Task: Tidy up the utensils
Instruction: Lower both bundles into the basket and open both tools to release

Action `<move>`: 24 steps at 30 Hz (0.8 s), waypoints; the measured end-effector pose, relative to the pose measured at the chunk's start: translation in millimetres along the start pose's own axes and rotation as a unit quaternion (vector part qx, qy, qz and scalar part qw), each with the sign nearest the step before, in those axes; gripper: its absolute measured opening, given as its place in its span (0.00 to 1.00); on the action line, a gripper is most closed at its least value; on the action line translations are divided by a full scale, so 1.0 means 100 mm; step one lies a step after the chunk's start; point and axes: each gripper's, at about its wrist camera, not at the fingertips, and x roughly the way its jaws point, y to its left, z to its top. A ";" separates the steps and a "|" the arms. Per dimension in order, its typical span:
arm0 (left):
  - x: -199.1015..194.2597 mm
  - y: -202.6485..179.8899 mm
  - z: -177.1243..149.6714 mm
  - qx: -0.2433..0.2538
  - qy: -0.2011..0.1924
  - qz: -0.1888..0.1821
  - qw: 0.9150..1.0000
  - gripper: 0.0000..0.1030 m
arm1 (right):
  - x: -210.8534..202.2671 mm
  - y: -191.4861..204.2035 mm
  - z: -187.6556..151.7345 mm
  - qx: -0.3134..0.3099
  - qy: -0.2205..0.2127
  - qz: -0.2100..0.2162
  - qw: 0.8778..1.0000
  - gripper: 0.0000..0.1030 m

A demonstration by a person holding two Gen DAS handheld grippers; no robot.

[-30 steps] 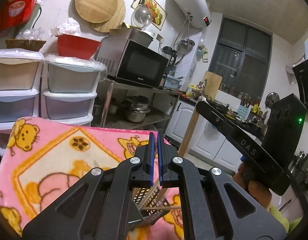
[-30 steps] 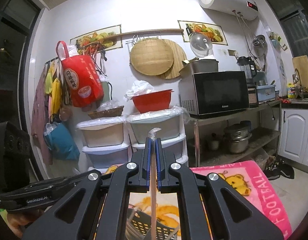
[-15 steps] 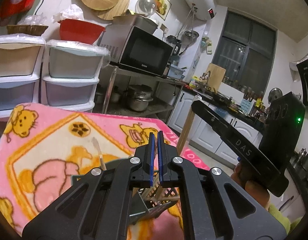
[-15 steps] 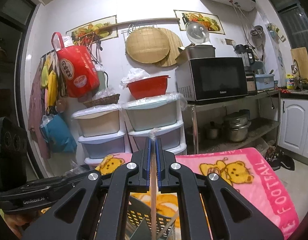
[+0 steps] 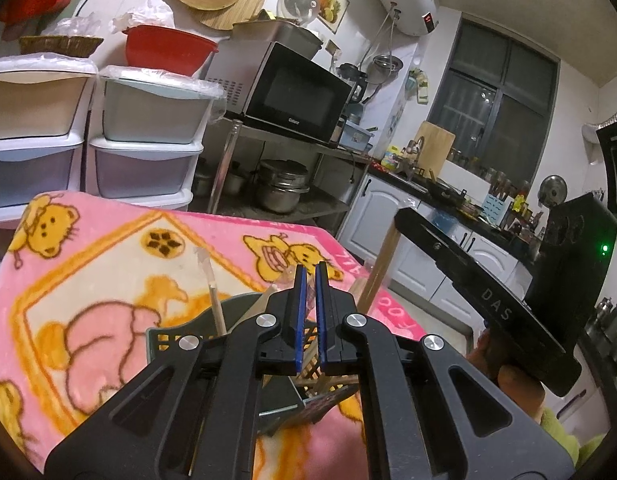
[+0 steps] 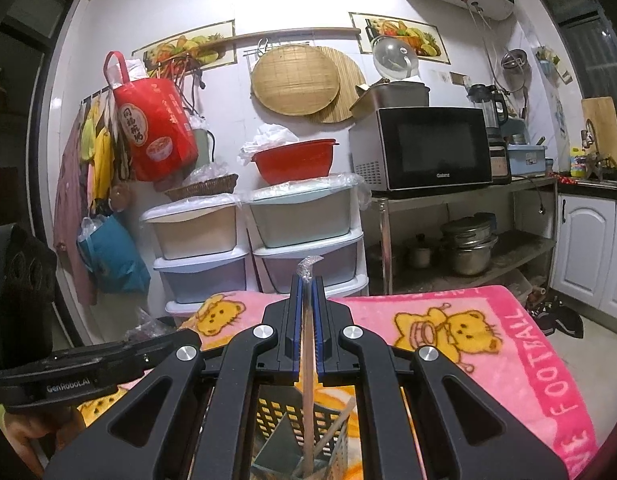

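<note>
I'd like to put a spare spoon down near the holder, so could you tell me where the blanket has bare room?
The pink blanket is bare to the left of and beyond the utensil basket, toward the storage drawers. From the right wrist, the stretch toward the FOOTBALL border is free too. It is crowded around the basket, where both grippers and upright chopsticks meet.

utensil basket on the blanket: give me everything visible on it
The utensil basket is a dark, perforated holder that looks like plastic, its walls a grid of small rectangular holes. It stands upright on the pink cartoon blanket, directly below both tongs. Inside, several wooden chopsticks lean at different angles, one with a plastic-wrapped tip sticking up above the rim. The right tongs are shut on a wooden chopstick whose lower end reaches down into the basket. A grey divider panel shows inside. The base is hidden.
</note>
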 end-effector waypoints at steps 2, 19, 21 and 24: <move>-0.01 0.01 -0.01 -0.001 0.001 0.001 1.000 0.01 | -0.01 -0.02 -0.02 0.003 0.003 -0.002 1.000 0.06; -0.15 0.05 -0.12 -0.010 0.005 0.013 1.000 0.31 | -0.21 -0.10 -0.16 0.021 0.018 -0.015 0.999 0.32; -0.18 0.05 -0.13 -0.010 0.005 0.014 1.000 0.35 | -0.23 -0.11 -0.18 0.028 0.026 -0.011 0.999 0.36; -0.21 0.04 -0.14 -0.007 0.003 0.014 1.000 0.41 | -0.27 -0.09 -0.21 0.028 0.035 -0.011 0.999 0.41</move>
